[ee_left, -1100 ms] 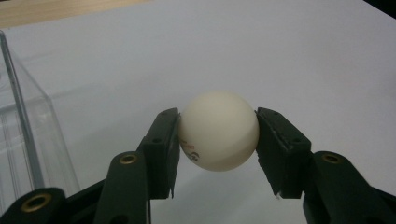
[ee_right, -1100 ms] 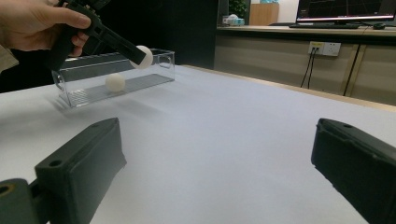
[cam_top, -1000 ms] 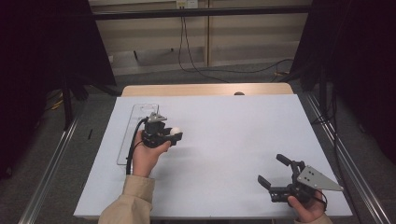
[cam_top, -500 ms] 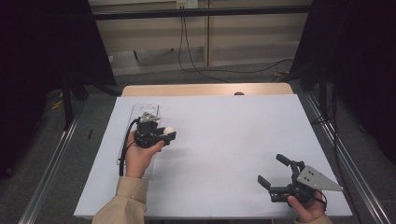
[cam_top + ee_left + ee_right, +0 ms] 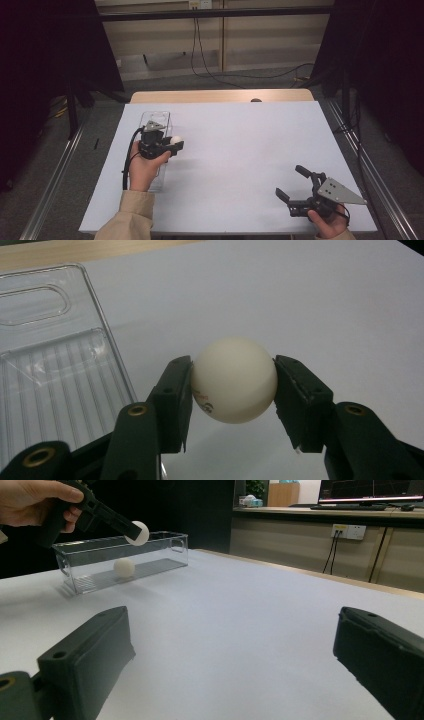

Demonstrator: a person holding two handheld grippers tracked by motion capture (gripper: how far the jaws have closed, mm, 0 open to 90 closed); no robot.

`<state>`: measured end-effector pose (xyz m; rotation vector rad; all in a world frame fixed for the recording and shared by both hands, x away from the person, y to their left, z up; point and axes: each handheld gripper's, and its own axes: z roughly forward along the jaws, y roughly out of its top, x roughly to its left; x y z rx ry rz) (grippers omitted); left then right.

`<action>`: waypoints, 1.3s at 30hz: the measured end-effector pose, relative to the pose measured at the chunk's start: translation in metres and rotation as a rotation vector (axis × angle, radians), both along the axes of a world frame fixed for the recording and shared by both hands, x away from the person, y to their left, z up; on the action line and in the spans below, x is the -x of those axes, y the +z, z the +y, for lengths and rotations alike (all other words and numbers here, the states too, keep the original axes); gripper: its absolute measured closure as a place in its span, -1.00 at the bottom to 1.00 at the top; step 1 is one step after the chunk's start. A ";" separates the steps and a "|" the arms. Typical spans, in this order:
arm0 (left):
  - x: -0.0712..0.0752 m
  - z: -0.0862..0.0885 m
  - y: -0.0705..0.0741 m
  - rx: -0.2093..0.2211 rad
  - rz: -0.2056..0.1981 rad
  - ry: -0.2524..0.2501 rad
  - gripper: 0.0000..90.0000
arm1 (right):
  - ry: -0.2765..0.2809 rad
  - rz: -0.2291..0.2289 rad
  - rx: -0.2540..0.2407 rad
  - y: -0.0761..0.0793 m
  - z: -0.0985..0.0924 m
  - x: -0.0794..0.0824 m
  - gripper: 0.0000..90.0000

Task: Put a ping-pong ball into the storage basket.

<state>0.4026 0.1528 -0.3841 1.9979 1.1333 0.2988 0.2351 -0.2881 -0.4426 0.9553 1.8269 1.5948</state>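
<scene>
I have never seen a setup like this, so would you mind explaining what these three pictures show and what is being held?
There is no robot here: a person holds a hand tool with two black jaws in each hand. The high view looks down on a white table from above the person's side. The other two pictures come from small cameras riding on the tools, looking along their jaws.

The left gripper is clamped on a white ball, held next to a clear plastic box at the table's left side. The right gripper view shows a second ball lying inside that box.

The right gripper rests near the table's front right corner with its jaws wide apart and nothing between them.
</scene>
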 end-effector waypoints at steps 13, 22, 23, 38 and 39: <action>0.004 0.015 0.001 -0.003 -0.003 0.028 0.13 | 0.000 -0.001 0.000 0.000 0.000 0.000 -0.96; 0.007 0.025 0.003 0.002 -0.011 0.052 0.13 | 0.002 0.001 -0.002 0.000 0.001 -0.001 -0.96; 0.007 0.026 0.003 -0.001 -0.012 0.055 0.14 | 0.003 0.000 -0.002 0.000 0.001 -0.001 -0.96; 0.010 0.040 0.006 -0.002 -0.020 0.084 0.14 | 0.002 -0.001 -0.003 0.000 0.001 0.000 -0.96; 0.010 0.041 0.006 0.001 -0.022 0.088 0.13 | 0.003 -0.002 -0.002 0.000 0.001 0.000 -0.96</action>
